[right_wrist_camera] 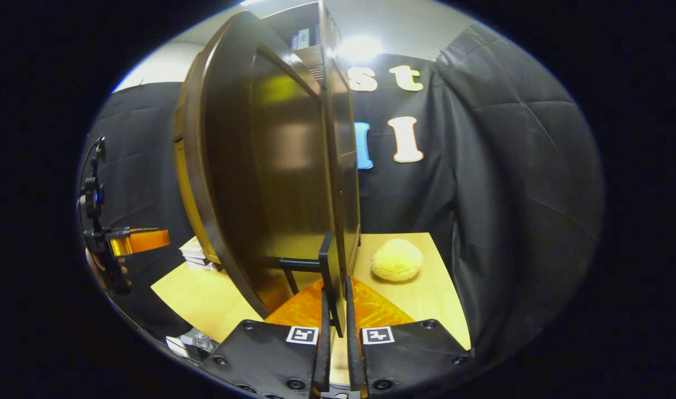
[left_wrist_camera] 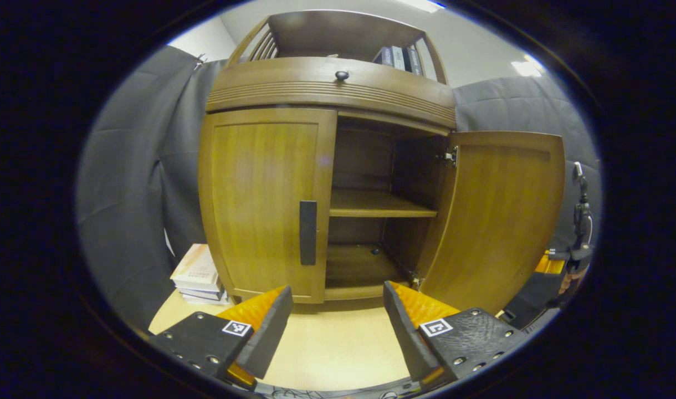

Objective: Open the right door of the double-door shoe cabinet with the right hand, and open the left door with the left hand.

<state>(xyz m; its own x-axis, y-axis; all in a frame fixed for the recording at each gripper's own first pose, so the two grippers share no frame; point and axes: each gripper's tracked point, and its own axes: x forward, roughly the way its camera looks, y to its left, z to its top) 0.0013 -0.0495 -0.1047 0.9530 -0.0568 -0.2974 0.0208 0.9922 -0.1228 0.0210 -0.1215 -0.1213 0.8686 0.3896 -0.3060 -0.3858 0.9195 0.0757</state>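
Already the right door [left_wrist_camera: 498, 216] stands wide, its handle [right_wrist_camera: 329, 266] pinched by the right hand-held gripper [right_wrist_camera: 334, 316]; the left hand-held gripper [left_wrist_camera: 338, 313] is spread before the closed left door [left_wrist_camera: 266, 205].

The cabinet [left_wrist_camera: 271, 194] is glossy, smooth varnished wood with a matt dark handle [left_wrist_camera: 308, 233]. The tabletop [left_wrist_camera: 338, 343] is pale smooth wood. Books [left_wrist_camera: 196, 274] look paper.

Bare tabletop [left_wrist_camera: 338, 343] leads to left door [left_wrist_camera: 263, 202]; books [left_wrist_camera: 198, 274] crowd its left
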